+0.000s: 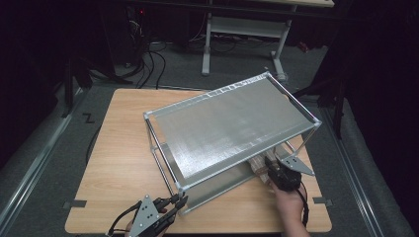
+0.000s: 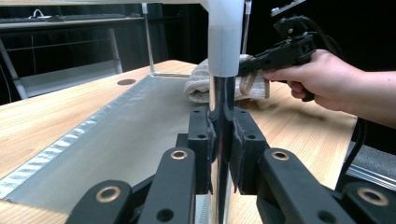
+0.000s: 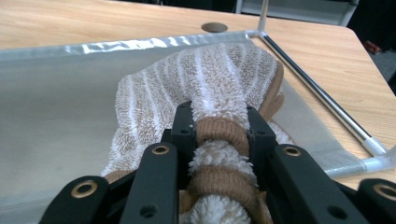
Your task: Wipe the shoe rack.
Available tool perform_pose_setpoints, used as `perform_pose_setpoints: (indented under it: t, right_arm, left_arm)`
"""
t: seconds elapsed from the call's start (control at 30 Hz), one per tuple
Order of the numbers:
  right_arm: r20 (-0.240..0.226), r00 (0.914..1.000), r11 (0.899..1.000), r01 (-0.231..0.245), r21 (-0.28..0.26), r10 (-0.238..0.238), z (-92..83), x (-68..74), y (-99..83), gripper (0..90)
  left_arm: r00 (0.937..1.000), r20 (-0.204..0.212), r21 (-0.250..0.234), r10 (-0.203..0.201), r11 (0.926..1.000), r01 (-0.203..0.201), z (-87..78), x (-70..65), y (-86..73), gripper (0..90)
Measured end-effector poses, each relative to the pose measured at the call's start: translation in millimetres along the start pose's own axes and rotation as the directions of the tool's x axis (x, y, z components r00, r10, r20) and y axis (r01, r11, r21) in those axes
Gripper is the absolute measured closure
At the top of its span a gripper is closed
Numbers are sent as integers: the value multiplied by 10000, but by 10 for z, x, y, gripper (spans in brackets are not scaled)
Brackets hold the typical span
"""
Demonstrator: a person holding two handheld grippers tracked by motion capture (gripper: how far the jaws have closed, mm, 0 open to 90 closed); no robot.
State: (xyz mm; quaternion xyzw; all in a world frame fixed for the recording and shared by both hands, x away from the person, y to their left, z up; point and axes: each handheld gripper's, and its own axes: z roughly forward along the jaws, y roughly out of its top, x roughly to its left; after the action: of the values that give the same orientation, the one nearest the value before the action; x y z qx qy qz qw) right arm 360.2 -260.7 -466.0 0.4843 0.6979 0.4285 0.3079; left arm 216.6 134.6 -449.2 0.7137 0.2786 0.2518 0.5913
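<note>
A two-tier metal rack (image 1: 232, 123) with grey mesh shelves stands on the wooden table (image 1: 118, 148). My left gripper (image 1: 180, 201) is at the rack's near corner. In the left gripper view it (image 2: 220, 126) is shut on the chrome corner post (image 2: 220, 93). At the rack's right side my right gripper (image 1: 267, 165) reaches in over the lower shelf (image 3: 56, 102). Its jaws (image 3: 219, 126) are shut on a brown-and-white striped towel (image 3: 205, 79), which is bunched up and lies on that shelf. The towel (image 2: 201, 81) and the person's hand (image 2: 327, 79) also appear in the left gripper view.
The top shelf hides most of the lower one from above. A thin rail (image 3: 317, 93) runs along the lower shelf's edge. A round hole (image 3: 214, 27) is in the tabletop. A white-framed desk (image 1: 242, 29) and floor cables (image 1: 148, 59) lie beyond the table.
</note>
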Motion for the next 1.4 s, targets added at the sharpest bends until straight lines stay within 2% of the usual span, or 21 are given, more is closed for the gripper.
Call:
perform_pose_setpoints:
  t: [0.17, 0.3, 0.37, 0.43, 0.53, 0.6, 0.9, 1.2, 1.4]
  right_arm:
    - [-196, 9997, 9995, -121, -307, 115, -137, 86, -18, 717]
    - [-229, 9997, 9988, 46, -486, -57, -199, 153, -35, 717]
    - [-258, 9997, 9979, -15, -653, -2, -234, 184, -56, 716]
    - [-430, 9991, 9968, -78, -796, 44, -279, 217, -101, 715]
    - [-689, 9976, 9971, -41, -754, -11, -329, 251, -147, 714]
    - [-683, 9976, 9970, 71, -765, -124, -362, 273, -152, 713]
    - [-666, 9977, 9965, 51, -832, -107, -401, 292, -173, 713]
    - [-493, 9984, 9907, 193, -1345, -261, -527, 298, -159, 714]
    - [-515, 9987, 9817, -34, -1906, -65, -666, 269, -156, 721]
  left_arm:
    - [10000, -49, 4, -35, 10000, 35, 4, 4, -4, 795]
    - [10000, -78, 13, -52, 10000, 52, 2, 16, -5, 793]
    - [9999, -92, 8, -62, 10000, 62, -1, 23, -7, 792]
    - [9999, -87, 17, -89, 10000, 89, -3, 33, -9, 792]
    - [9998, -111, -13, -149, 9999, 148, -3, 52, -13, 792]
    - [9998, -140, -1, -142, 9999, 142, -6, 66, -12, 791]
    - [9988, -413, -43, -246, 9997, 244, 4, 162, -8, 788]
    - [9971, -687, -152, -328, 9994, 318, 20, 261, 0, 787]
    - [9967, -728, -263, -368, 9990, 350, 32, 297, 12, 789]
